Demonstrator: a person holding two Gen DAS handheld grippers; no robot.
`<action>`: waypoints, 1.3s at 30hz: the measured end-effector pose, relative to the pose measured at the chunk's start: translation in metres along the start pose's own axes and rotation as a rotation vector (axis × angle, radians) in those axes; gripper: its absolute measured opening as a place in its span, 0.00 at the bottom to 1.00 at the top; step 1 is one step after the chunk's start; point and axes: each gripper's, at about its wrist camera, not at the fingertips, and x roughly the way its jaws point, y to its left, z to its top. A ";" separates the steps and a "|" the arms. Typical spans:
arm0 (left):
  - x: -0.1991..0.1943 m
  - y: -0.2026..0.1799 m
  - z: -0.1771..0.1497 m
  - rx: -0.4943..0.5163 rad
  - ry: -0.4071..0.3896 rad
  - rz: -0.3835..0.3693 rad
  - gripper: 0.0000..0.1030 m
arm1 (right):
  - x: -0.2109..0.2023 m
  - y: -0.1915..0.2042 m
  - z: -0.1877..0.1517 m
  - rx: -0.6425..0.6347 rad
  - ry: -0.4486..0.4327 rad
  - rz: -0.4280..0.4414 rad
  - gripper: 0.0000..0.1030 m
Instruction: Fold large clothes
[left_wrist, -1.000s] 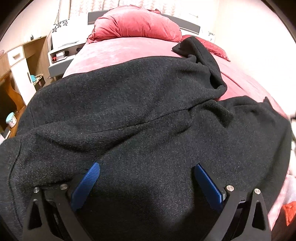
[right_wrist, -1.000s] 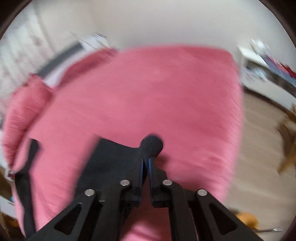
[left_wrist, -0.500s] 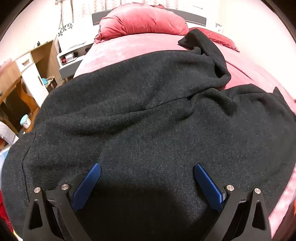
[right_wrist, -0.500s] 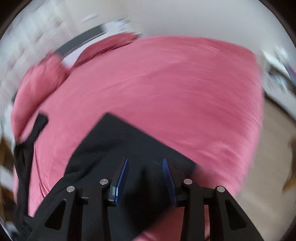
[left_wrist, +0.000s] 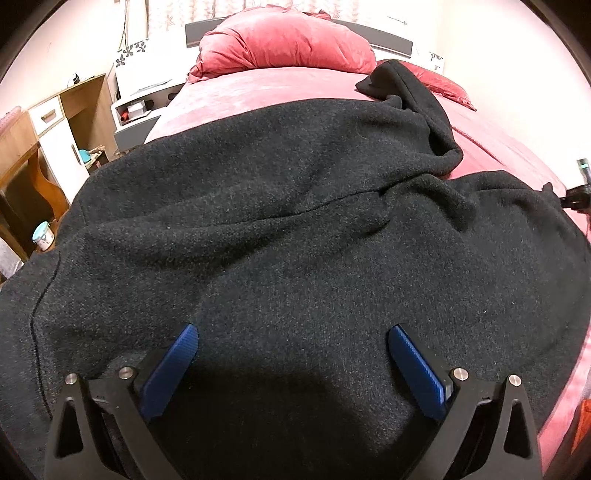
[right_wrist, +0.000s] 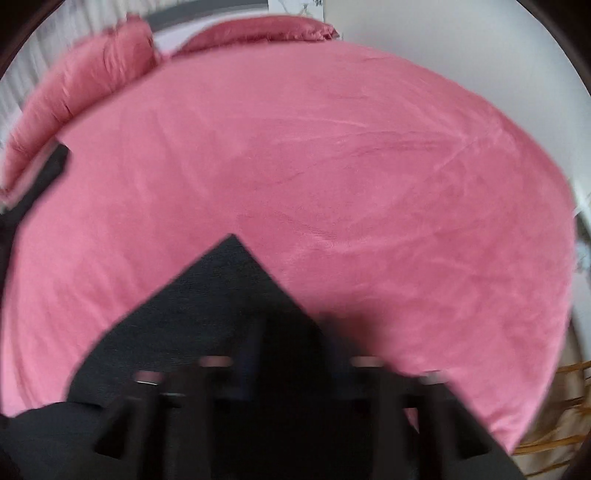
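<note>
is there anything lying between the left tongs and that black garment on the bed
Nothing visible. The left tongs stand open right over the black garment, with only its own cloth between the blue pads. The pink pillow lies far beyond.

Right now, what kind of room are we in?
Most likely a bedroom: a bed with a pink cover, a big red pillow against the headboard, and a nightstand beside it. A black garment lies spread over the bed.

The left wrist view looks down along its fingers, close over the black coat (left_wrist: 295, 229), toward the pillows (left_wrist: 288, 40). The right wrist view — blurred, seemingly nearer the bed's (right_wrist: 332, 166) other side — shares coat, bed and pillows.
</note>
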 end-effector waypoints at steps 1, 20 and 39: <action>0.000 0.000 0.000 0.001 0.000 0.001 1.00 | -0.006 0.002 -0.005 -0.014 -0.023 -0.023 0.00; 0.001 -0.004 0.002 0.003 0.001 0.004 1.00 | -0.011 0.005 -0.008 -0.021 0.011 -0.029 0.67; -0.013 -0.006 0.010 -0.001 -0.016 -0.019 0.87 | -0.176 -0.018 -0.056 0.195 -0.357 0.124 0.11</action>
